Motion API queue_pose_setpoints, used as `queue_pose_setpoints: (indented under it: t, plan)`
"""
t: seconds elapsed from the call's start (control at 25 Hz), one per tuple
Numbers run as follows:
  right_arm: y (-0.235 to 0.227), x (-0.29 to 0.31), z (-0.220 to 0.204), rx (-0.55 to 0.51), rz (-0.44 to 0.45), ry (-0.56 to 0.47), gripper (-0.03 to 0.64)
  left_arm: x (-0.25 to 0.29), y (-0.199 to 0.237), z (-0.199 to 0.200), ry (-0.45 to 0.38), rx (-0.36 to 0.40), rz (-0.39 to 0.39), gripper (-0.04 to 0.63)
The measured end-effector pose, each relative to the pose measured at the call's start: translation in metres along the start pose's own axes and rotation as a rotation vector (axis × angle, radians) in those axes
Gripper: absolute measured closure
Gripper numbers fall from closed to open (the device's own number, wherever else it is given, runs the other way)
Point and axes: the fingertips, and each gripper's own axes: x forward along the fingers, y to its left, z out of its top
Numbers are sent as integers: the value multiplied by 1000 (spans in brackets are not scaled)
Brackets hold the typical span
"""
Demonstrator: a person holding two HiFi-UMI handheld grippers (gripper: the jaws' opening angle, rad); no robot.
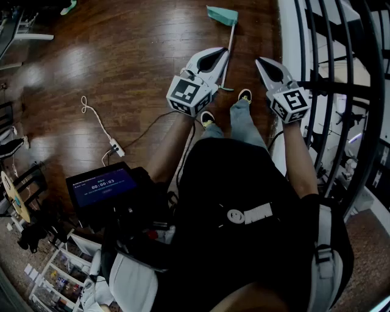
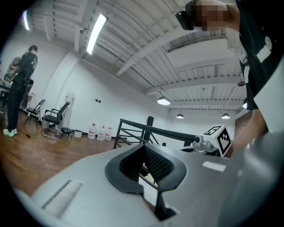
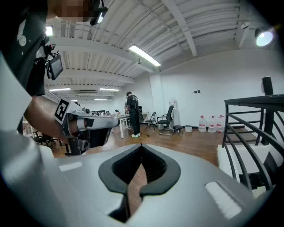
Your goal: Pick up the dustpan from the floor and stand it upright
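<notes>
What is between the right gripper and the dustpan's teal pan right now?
Nothing but bare wooden floor, as the head view shows. The right gripper is shut and empty, apart from the dustpan.

- Head view: dim and warm. The wooden floor carries soft pale glare patches at upper left, a tablet screen glows blue, and the lower frame sinks into deep shadow. Railing bars bow towards the right edge.
- Left gripper view: bright and even, lit by a ceiling tube and round lamps against white walls. A black vignette rings the frame and the roof beams curve.
- Right gripper view: lit by a strip light; a spot lamp flares at upper right.
- The near shells of the left gripper and right gripper are soft and out of focus; the distant room is sharper.
</notes>
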Motion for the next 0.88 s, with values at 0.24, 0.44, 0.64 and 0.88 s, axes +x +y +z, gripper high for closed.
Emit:
queue_pose_setpoints:
  t: [0.24, 0.44, 0.64, 0.88]
  plan:
    - [-26, 9, -9, 44, 19, 35, 614, 17, 6, -9, 65, 33, 10, 578]
    - [-67, 16, 6, 82, 89, 61, 614, 45, 9, -6, 105, 36, 25, 578]
    - [-129, 49, 4, 94, 166, 117, 614, 99, 30, -4, 170, 139, -16, 578]
    - [-142, 98, -110, -70, 329, 104, 614, 118, 80, -112, 191, 134, -95, 578]
